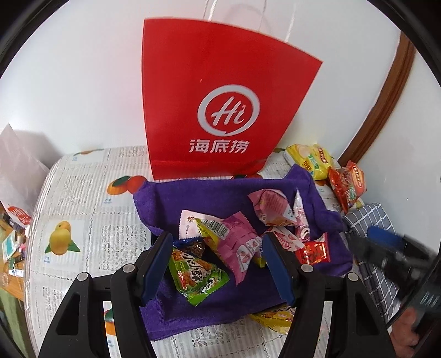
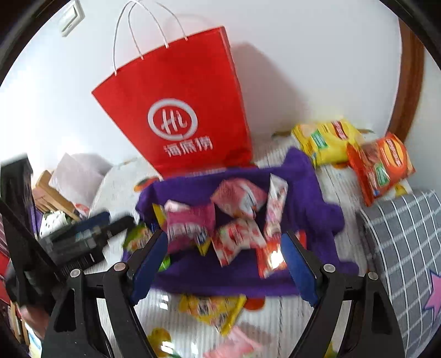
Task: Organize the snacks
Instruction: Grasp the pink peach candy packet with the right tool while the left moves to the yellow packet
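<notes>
White wall (image 1: 82, 68) behind the scene, plain and evenly lit; soft shadows fall on it to the right. Brown wooden door frame (image 1: 386, 110) runs along the right edge, curved by the lens. White wall switch (image 2: 70, 18) at upper left in the right wrist view. Surface (image 1: 82, 192) is covered by a white cloth printed with grey text blocks and orange and yellow fruit. Grey cushion with white check (image 2: 408, 247) lies at its right side. Left of the surface: cluttered wooden furniture (image 2: 52, 192), contents too blurred to identify.
</notes>
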### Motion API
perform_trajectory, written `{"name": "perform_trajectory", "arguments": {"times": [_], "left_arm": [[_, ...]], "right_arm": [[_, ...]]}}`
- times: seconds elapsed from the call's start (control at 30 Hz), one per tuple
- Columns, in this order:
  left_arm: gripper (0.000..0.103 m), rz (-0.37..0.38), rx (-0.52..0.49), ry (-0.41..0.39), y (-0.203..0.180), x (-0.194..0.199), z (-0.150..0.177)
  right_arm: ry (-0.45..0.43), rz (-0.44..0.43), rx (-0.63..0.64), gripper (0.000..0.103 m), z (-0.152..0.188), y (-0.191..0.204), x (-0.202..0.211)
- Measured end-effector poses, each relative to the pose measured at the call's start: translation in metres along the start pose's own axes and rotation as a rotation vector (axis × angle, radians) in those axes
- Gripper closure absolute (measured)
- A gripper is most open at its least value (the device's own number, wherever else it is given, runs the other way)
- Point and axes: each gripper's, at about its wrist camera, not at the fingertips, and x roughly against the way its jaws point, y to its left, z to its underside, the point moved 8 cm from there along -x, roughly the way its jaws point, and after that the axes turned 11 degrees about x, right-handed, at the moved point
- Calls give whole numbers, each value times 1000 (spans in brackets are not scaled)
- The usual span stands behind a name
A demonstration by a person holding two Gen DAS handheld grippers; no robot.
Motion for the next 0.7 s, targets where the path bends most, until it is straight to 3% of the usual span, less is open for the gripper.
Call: {"name": "perform_trajectory", "arguments": {"times": [0.3,0.47,0.7], "left_arm": [[38,-77,-23,-27,-10,21,8],[38,-42,8,-20,-2,30,40],[38,-60,15,29,24,31,93]], "right_arm": [[96,26,29,24,78,-4,15],[147,-19,-5,24,124,0,12],[207,-78,-100,24,175,17,-14]]}}
